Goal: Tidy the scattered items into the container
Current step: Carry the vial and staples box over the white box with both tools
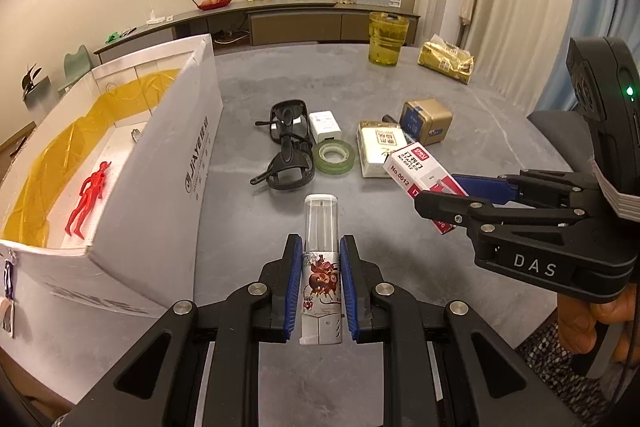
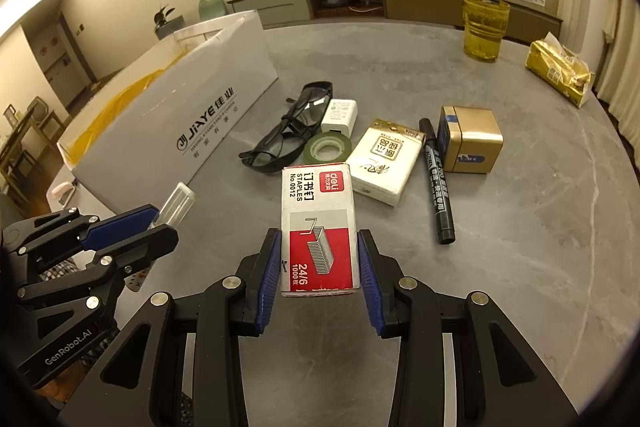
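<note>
Left wrist view: at the far left the white cardboard box (image 1: 160, 131) is seen standing open on the grey desk (image 1: 480, 131), with a yellow liner and a red toy figure (image 1: 89, 198) already lying on its floor. Just right of its near corner, the left tool (image 1: 320, 287) is closed on a small spray bottle (image 1: 322, 267), which is held off the desk with its clear cap pointing forward along the fingers. Further on lie black safety glasses (image 1: 289, 146), a white charger (image 1: 326, 126), a roll of green tape (image 1: 334, 157), a cream tissue pack (image 1: 378, 147) and a gold tin (image 1: 426, 121). At the right, the right tool (image 1: 440, 195) is seen clamped on a staples box (image 1: 416, 175).

In the right wrist view the staples box (image 2: 318, 227) is gripped across its short sides, its long axis running forward, and a black marker (image 2: 438, 183) is shown lying between the tissue pack and the tin.

The box is judged to lie to the left of both tools, with its open top nearest the left tool, so the bottle is likely to be dropped first. The staples box would have to be carried leftward across the desk, and the tall near wall must be cleared by both loads.
</note>
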